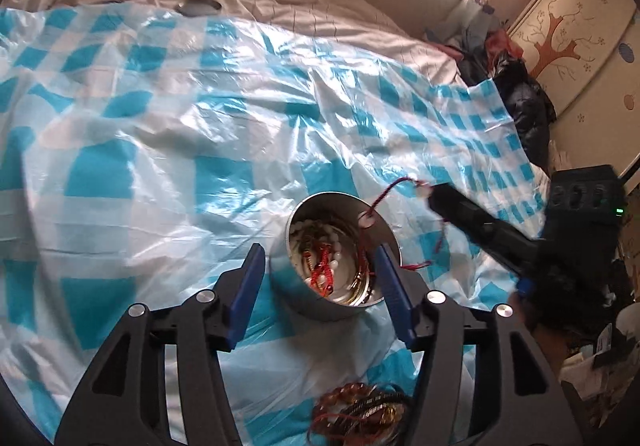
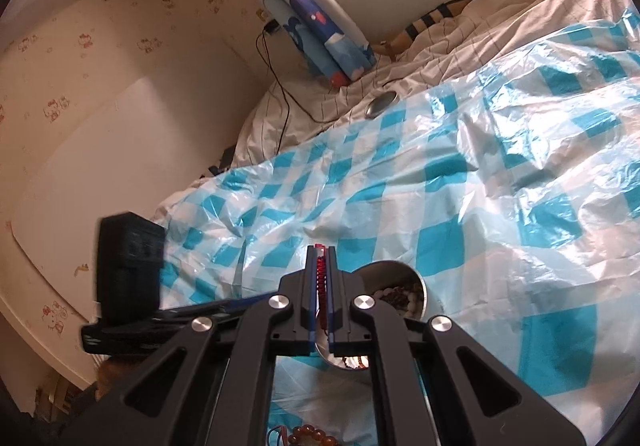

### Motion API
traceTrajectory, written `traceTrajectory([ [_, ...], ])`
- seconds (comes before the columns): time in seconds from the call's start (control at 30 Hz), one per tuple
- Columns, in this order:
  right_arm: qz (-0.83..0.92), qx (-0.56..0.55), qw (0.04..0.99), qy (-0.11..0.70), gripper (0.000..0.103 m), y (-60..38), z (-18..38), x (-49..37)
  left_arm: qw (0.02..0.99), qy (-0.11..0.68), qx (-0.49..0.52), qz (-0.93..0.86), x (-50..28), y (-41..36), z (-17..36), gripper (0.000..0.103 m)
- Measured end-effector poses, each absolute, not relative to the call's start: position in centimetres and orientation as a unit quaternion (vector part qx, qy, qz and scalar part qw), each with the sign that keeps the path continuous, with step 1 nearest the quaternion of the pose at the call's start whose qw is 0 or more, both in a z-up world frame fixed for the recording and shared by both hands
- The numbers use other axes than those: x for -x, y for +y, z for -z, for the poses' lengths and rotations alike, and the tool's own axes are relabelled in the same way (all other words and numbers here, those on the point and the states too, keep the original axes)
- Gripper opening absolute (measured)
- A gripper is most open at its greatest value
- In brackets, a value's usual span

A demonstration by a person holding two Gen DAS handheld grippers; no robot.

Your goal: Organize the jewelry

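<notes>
Right tongs (image 2: 320, 254) pinched on red cord (image 2: 319, 266); left tongs (image 1: 320, 266) spread around tin (image 1: 340, 310).

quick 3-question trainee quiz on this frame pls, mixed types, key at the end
1. True or false: the right gripper is shut on the red cord bracelet.
2. Where do the left gripper's fingers stand relative to the metal tin? A) either side of it, open B) clamped on its rim C) inside it
3. Fill in: more jewelry, including an amber bead bracelet, lies on the ____ plastic sheet.

Key: 1 true; 2 A; 3 blue-and-white checked
</notes>
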State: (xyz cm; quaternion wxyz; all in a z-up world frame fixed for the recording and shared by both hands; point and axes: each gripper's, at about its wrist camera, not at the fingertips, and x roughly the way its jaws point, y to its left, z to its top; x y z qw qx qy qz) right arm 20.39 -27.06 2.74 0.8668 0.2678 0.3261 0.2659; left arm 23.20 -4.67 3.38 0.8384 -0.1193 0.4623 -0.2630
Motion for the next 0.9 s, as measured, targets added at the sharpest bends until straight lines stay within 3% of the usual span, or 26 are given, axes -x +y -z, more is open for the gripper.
traceTrajectory([
  [0.07, -0.243, -0.242, 0.87, 0.355, 0.005, -26.3, -2.0, -20.8, 0.842, 0.459, 0.117, 0.258, -22.3, -3.7, -3.6, 0.057],
  [0.1, -0.219, -0.224, 0.877, 0.365, 0.013, -26.1, -1.8, -20.8, 0.843, 0.459, 0.116, 0.256, -21.7, -3.3, -3.7, 0.058],
  [0.13, -0.194, -0.204, 0.885, 0.371, 0.039, -25.9, -1.5, -20.7, 0.843, 0.461, 0.114, 0.254, -21.0, -2.8, -3.5, 0.059],
  [0.17, -0.182, -0.2, 0.89, 0.368, 0.045, -26.0, -1.5, -20.5, 0.841, 0.464, 0.114, 0.252, -20.3, -2.3, -3.1, 0.06],
  [0.4, -0.175, -0.188, 0.909, 0.327, 0.046, -26.6, -5.5, -17.8, 0.806, 0.516, 0.137, 0.255, -15.3, -0.2, 0.7, 0.06],
  [0.6, -0.187, -0.176, 0.908, 0.33, 0.055, -26.1, -8.6, -13.7, 0.797, 0.526, 0.129, 0.268, -14.4, -1.8, 1.7, 0.06],
  [0.9, -0.184, -0.163, 0.896, 0.369, 0.058, -27.1, -8.3, -9.3, 0.798, 0.531, 0.107, 0.263, -12.2, -3.2, 2.2, 0.065],
])
